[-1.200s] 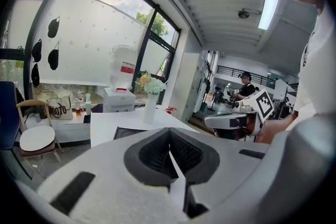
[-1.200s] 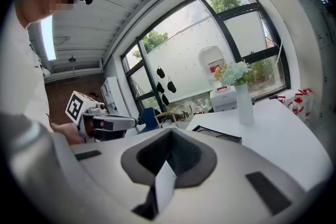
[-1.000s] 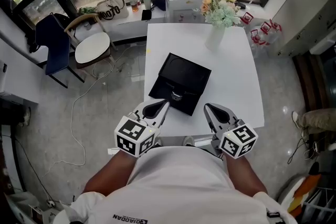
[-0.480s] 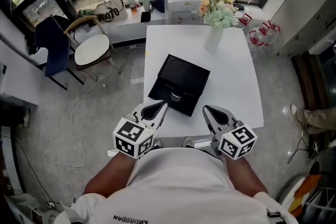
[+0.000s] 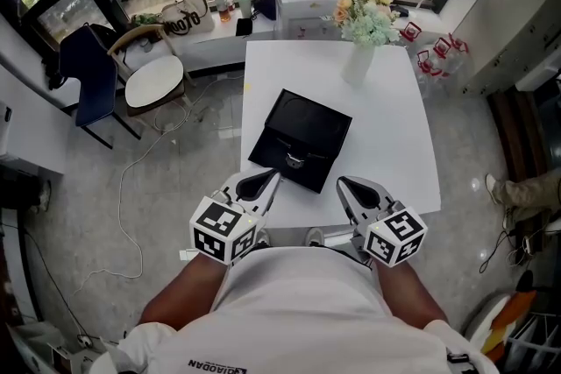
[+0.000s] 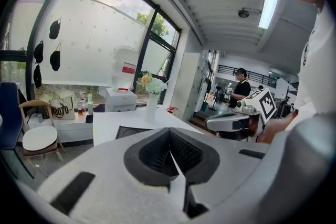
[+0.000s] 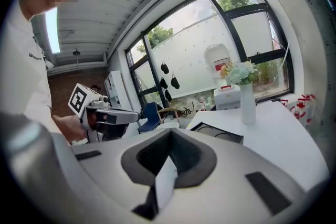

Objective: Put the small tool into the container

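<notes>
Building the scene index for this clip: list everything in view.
table: 1, white, centre
container: 1, black, on the table's near left part
small tool: 1, metallic, on the container's near part
vase: 1, white, holds pale flowers, table's far end
water dispenser: 1, white, beyond the table
blue chair: 1, dark blue, floor at left
wooden chair: 1, white round seat, beside the blue chair
cable: 1, white, floor at left
left gripper: 1, white, jaws together, empty
right gripper: 1, white, jaws together, empty
</notes>
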Demonstrator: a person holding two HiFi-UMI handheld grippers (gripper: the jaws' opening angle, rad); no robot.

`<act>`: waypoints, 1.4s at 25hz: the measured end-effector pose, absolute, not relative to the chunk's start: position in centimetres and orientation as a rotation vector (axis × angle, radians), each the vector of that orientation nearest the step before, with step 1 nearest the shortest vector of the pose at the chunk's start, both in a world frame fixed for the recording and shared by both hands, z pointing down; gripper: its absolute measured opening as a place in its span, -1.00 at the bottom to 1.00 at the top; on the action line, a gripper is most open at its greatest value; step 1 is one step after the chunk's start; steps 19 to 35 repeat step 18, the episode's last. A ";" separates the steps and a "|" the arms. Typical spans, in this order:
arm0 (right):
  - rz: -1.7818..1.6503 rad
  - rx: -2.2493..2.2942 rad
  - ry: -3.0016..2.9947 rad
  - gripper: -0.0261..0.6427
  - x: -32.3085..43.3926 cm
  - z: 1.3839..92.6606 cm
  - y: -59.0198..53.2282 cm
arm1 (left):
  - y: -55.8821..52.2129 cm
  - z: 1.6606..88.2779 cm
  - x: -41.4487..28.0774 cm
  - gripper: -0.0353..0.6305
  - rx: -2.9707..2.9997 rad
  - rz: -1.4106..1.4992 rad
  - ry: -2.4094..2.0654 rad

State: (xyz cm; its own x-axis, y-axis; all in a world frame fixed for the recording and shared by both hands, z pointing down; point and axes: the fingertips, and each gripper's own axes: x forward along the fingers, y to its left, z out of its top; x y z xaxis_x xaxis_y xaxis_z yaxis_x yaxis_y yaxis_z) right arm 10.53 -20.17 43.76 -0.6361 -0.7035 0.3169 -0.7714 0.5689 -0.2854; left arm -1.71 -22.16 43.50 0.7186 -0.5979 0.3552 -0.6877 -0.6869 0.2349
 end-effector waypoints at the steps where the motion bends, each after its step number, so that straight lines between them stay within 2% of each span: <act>1: 0.602 1.248 -2.630 -0.91 10.5 43.8 -20.2 | -22.1 43.5 -1.7 -0.87 2.574 0.357 -0.999; 35: 0.614 1.241 -2.632 -0.91 10.1 44.3 -20.3 | -22.4 43.6 -2.0 -0.87 2.572 0.354 -1.006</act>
